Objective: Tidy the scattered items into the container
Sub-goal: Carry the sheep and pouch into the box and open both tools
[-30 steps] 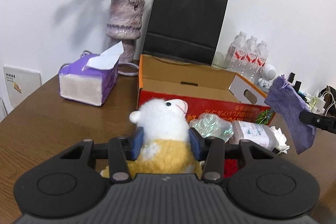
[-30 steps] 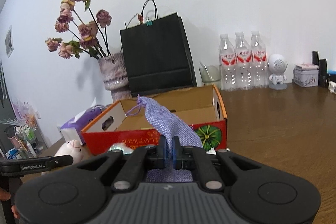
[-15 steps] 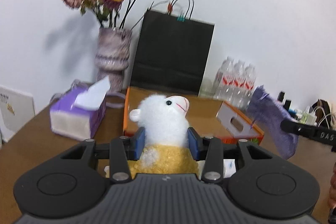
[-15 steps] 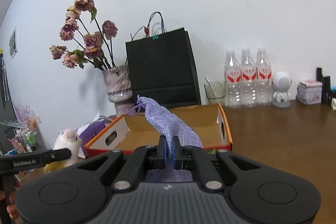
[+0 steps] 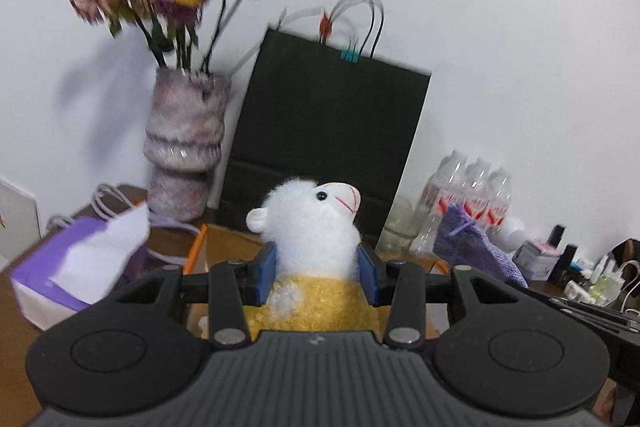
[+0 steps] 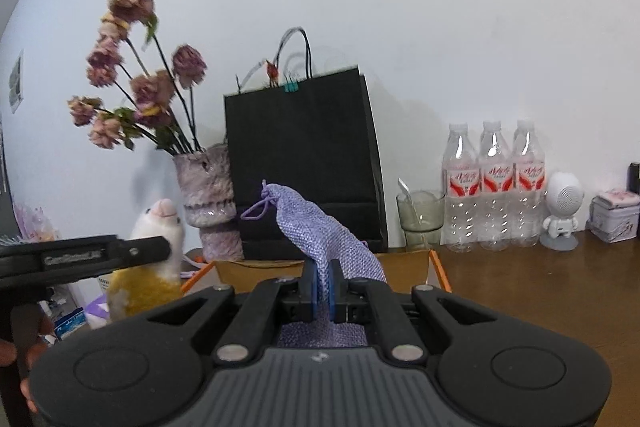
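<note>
Both grippers had risen and advanced toward the cardboard box (image 6: pixel 434 267).
Left gripper (image 5: pixel 316 273) jaws pinched the plush lamb (image 5: pixel 316 223); right gripper (image 6: pixel 322 289) jaws clamped the purple pouch (image 6: pixel 320 231), both above the box; its contents were hidden.

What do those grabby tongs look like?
Both tongs, left and right, look alike: black plastic, a ribbed grey top, round discs at each side, silver screws on angled bars and blue pads on the fingers. One long finger carries pale blurred lettering. No cables or sleeves show.
</note>
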